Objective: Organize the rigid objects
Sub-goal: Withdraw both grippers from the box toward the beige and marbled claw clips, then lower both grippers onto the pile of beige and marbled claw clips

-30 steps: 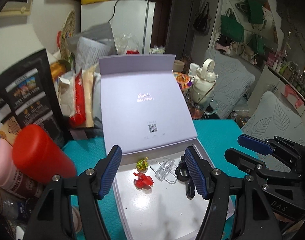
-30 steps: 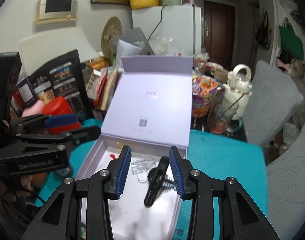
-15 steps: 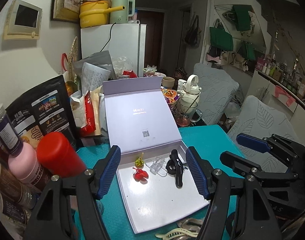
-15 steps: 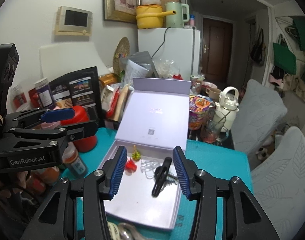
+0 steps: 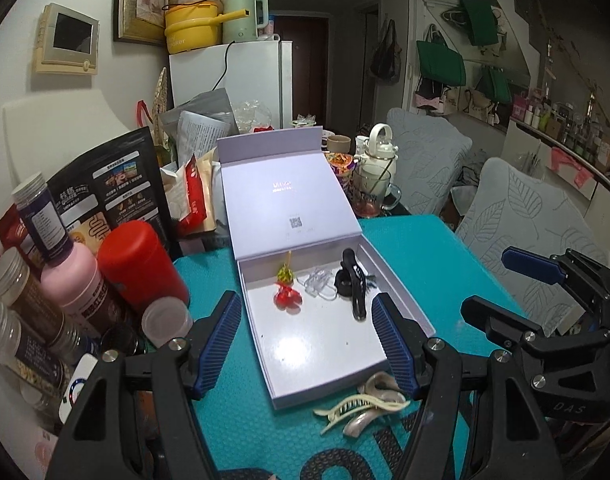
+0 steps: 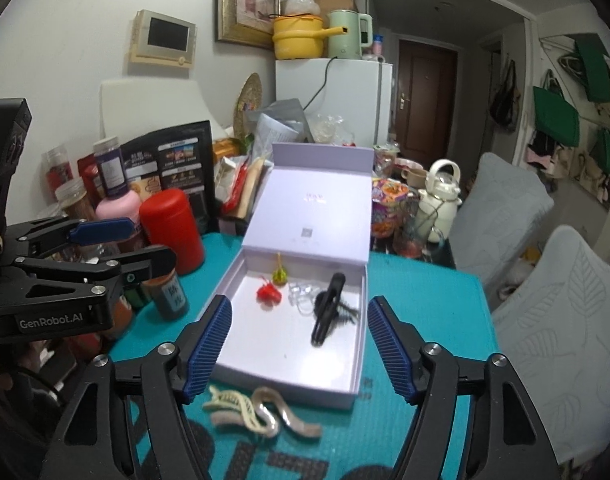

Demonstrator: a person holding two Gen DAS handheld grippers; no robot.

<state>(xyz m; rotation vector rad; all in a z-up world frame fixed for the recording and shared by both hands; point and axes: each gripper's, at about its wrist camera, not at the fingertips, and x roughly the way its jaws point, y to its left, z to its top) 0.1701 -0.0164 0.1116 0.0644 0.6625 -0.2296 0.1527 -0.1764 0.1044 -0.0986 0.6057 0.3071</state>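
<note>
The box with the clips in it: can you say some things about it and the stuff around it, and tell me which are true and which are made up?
1. The box has its lid open. True.
2. The black clip lies inside the box. True.
3. The red clip sits on the teal mat, outside the box. False: it lies in the box, beside the clear clip.
4. The cream clip lies on the mat, outside the box. True.
5. The right gripper holds the black clip in its fingers. False: its jaws have just been opening and nothing is between them.
6. The red canister stands inside the box. False: it stands outside it.
</note>
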